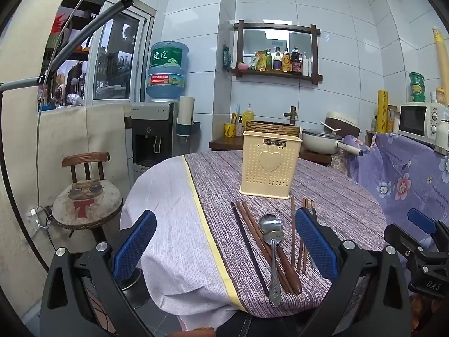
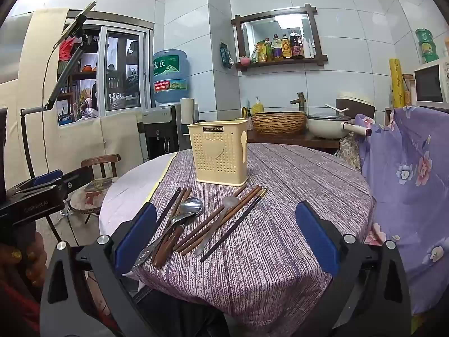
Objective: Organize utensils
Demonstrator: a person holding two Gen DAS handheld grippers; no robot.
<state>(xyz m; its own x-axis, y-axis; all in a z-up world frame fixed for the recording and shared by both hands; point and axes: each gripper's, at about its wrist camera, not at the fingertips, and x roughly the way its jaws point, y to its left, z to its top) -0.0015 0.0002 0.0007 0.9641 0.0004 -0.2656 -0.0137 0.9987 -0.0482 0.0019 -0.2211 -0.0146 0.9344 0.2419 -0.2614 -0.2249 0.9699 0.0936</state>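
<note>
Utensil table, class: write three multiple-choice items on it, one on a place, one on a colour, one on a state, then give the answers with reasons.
1. Where does the utensil holder stand?
A. On the table beyond the utensils
B. On the chair
C. In the sink

2. What colour is the holder?
A. Green
B. Cream yellow
C. Black

3. How is the right gripper?
A. Shut on a spoon
B. Shut on chopsticks
C. Open, holding nothing

Answers: 1 A, it sits upright on the purple cloth behind the metal spoon and chopsticks. 2 B, its perforated walls are pale yellow. 3 C, its blue pads stand wide apart above the table.
</note>
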